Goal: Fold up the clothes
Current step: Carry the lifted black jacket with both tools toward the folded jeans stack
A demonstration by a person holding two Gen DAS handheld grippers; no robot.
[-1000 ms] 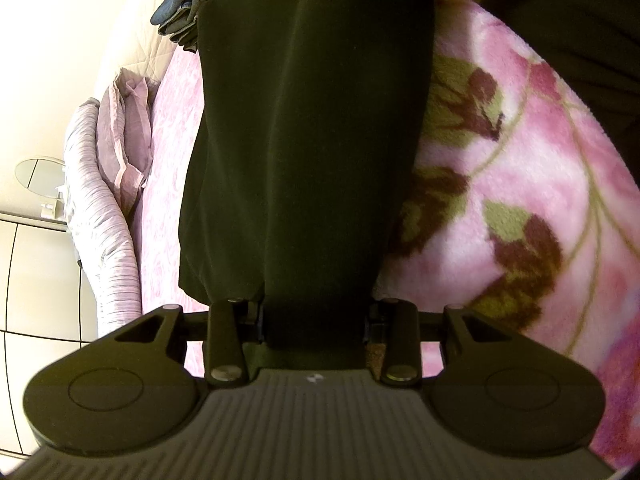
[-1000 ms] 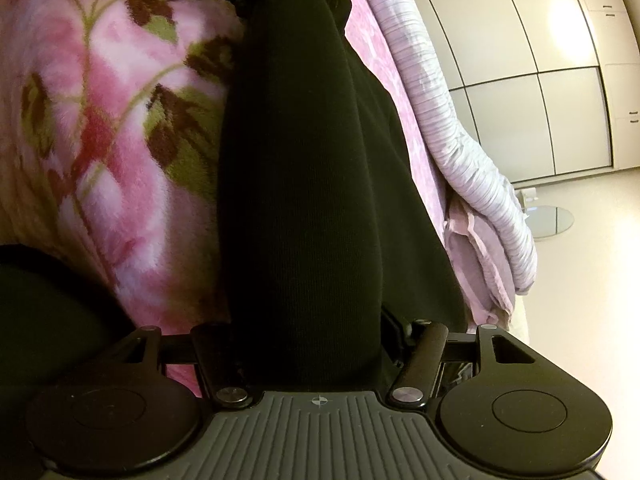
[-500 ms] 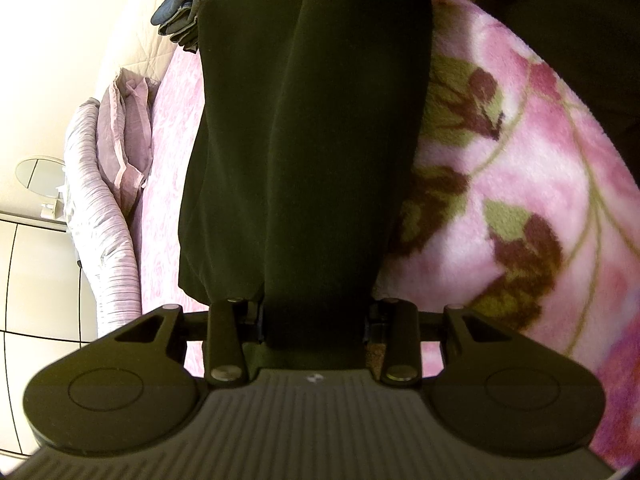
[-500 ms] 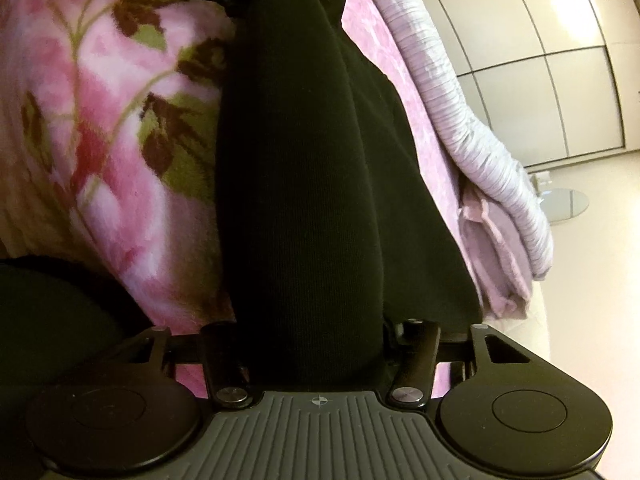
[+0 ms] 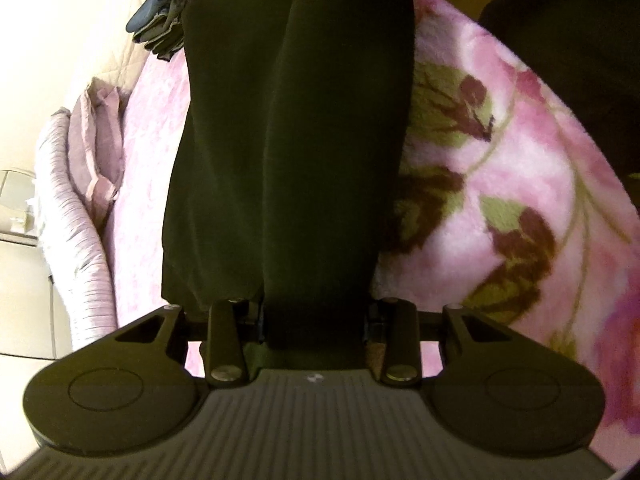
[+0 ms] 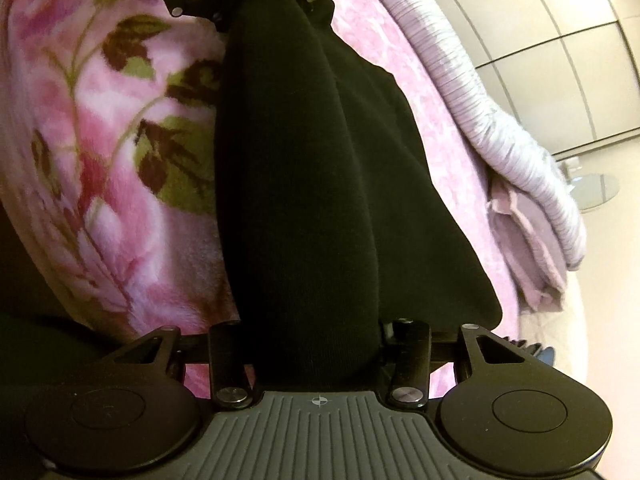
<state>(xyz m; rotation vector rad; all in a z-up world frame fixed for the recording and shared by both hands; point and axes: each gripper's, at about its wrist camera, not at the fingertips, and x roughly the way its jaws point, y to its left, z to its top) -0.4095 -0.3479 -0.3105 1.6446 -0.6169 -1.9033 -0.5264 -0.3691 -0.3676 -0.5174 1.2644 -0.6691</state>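
Tilting since before, right tongs grip black garment.

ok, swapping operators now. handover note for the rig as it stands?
Left gripper: shut on one end of the black garment.
Right gripper: shut on the opposite end; each gripper shows in the other's view.
Garment is stretched between them over the pink floral blanket, with a second layer hanging off one side.
Folded dark clothes already sit by the far edge.
Left: lay this one down, finish the fold, stack it.
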